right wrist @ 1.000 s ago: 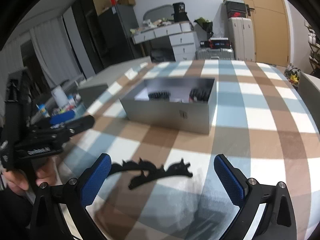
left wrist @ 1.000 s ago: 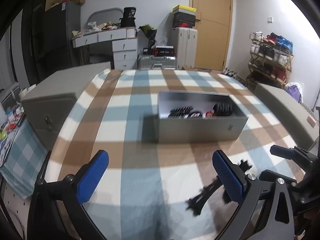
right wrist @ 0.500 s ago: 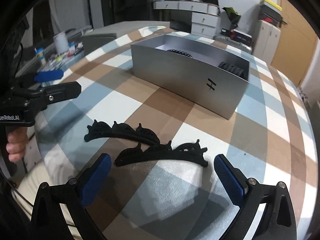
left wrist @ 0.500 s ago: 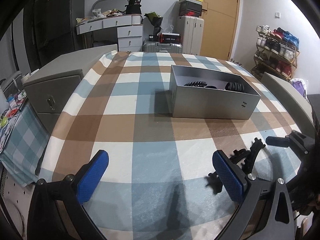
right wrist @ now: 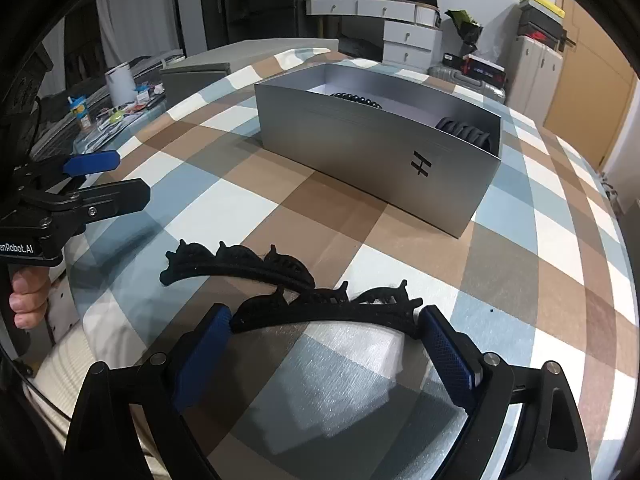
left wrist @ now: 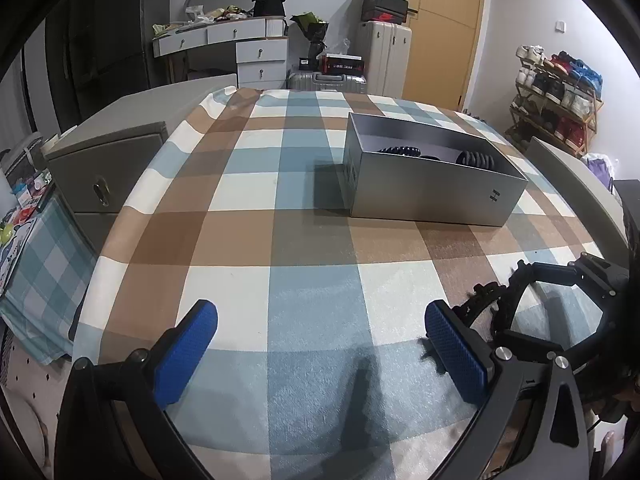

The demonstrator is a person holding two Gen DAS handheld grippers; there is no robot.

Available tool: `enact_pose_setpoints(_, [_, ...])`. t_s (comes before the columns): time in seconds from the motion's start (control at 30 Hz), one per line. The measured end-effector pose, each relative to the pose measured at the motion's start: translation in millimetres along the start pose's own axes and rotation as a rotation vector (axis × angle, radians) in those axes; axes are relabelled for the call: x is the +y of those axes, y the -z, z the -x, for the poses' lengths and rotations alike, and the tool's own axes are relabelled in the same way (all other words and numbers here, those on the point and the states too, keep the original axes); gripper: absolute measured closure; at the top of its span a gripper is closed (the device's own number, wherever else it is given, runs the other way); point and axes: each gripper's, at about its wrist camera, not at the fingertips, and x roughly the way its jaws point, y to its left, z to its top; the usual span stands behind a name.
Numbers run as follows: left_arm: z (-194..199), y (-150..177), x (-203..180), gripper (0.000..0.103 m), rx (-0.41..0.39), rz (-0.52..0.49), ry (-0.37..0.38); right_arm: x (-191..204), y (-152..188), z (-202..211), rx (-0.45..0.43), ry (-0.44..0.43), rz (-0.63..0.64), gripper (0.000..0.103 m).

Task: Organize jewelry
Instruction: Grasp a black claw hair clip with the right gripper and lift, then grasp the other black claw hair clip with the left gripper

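Note:
Two black spiky hair combs lie on the checked tablecloth. In the right wrist view the nearer comb (right wrist: 332,310) sits between my right gripper's (right wrist: 326,344) open blue fingers, its ends close to both pads; the farther comb (right wrist: 236,266) lies just beyond. The grey open box (right wrist: 376,152) holds black coiled hair ties (right wrist: 466,132). My left gripper (left wrist: 320,348) is open and empty above the cloth; the combs (left wrist: 486,298) show at its right, and the box (left wrist: 432,194) stands beyond.
A grey drawer unit (left wrist: 104,168) stands left of the table. My left gripper (right wrist: 80,196) appears at the left of the right wrist view. A shoe rack (left wrist: 556,92) and a white dresser (left wrist: 248,52) stand behind.
My right gripper has moved down and forward onto the nearer comb, whose ends now lie between its fingers. The left gripper view has shifted slightly; it stays open.

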Motion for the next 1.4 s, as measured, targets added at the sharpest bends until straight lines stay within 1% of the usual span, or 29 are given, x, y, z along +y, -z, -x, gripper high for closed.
enact_pose_setpoints(0.13, [4, -1, -2, 0.002, -0.009, -0.015, 0.002, -3, 3, 7, -0.027, 0.013, -0.018, 0.009])
enact_pose_setpoints(0.23, [6, -2, -4, 0.002, -0.015, -0.017, 0.027, -12, 6, 20, -0.068, 0.001, -0.071, 0.009])
enact_pose_setpoints(0.3, [7, -2, -7, 0.002, -0.011, -0.024, 0.085, -17, 8, 30, -0.104, -0.005, -0.101, 0.009])
enact_pose_setpoints(0.37, [5, -3, -12, 0.002, 0.013, -0.034, 0.152, -25, 11, 42, -0.144, 0.002, -0.142, 0.009])
enact_pose_setpoints(0.43, [3, -4, -18, 0.002, 0.028, -0.047, 0.196, -33, 12, 52, -0.179, 0.011, -0.190, 0.008])
enact_pose_setpoints(0.5, [0, -4, -29, 0.002, 0.043, -0.085, 0.235, -42, 14, 60, -0.210, 0.006, -0.244, 0.008])
enact_pose_setpoints(0.57, [-5, -4, -43, 0.002, 0.067, -0.145, 0.248, -51, 14, 66, -0.239, 0.015, -0.297, 0.008])
enact_pose_setpoints(0.67, [-10, -6, -56, 0.002, 0.073, -0.214, 0.259, -60, 9, 66, -0.246, 0.045, -0.329, 0.008])
enact_pose_setpoints(0.77, [-20, -9, -62, 0.002, 0.114, -0.224, 0.270, -69, 3, 64, -0.255, 0.035, -0.372, 0.008])
enact_pose_setpoints(0.83, [-20, -11, -62, 0.003, 0.119, -0.219, 0.292, -72, 1, 64, -0.268, 0.024, -0.388, 0.008])
enact_pose_setpoints(0.9, [-20, -11, -67, 0.005, 0.128, -0.248, 0.293, -75, -2, 67, -0.272, 0.007, -0.382, 0.008])
enact_pose_setpoints(0.97, [-22, -11, -74, 0.013, 0.138, -0.300, 0.256, -80, -4, 70, -0.260, 0.002, -0.361, 0.008])
enact_pose_setpoints(1.03, [-25, -10, -76, 0.031, 0.160, -0.328, 0.254, -83, -6, 74, -0.257, 0.003, -0.321, 0.008])
enact_pose_setpoints(1.13, [-31, -7, -76, 0.044, 0.203, -0.331, 0.267, -89, -9, 79, -0.237, -0.006, -0.272, 0.008])
enact_pose_setpoints(1.17, [-31, -7, -76, 0.045, 0.202, -0.336, 0.260, -91, -9, 81, -0.231, -0.012, -0.261, 0.008])
enact_pose_setpoints(1.23, [-30, -7, -77, 0.056, 0.203, -0.351, 0.257, -95, -9, 83, -0.223, -0.013, -0.245, 0.008])
enact_pose_setpoints(1.27, [-29, -6, -78, 0.061, 0.202, -0.362, 0.244, -96, -8, 84, -0.221, -0.010, -0.240, 0.008])
enact_pose_setpoints(1.3, [-28, -6, -78, 0.069, 0.202, -0.369, 0.237, -97, -7, 84, -0.219, -0.012, -0.236, 0.008])
enact_pose_setpoints(1.33, [-28, -6, -79, 0.080, 0.205, -0.374, 0.244, -99, -7, 85, -0.219, -0.018, -0.234, 0.008])
enact_pose_setpoints(1.37, [-26, -6, -80, 0.086, 0.209, -0.377, 0.247, -100, -6, 86, -0.220, -0.026, -0.235, 0.008])
enact_pose_setpoints(1.4, [-27, -6, -80, 0.089, 0.213, -0.378, 0.244, -102, -5, 86, -0.219, -0.039, -0.239, 0.008])
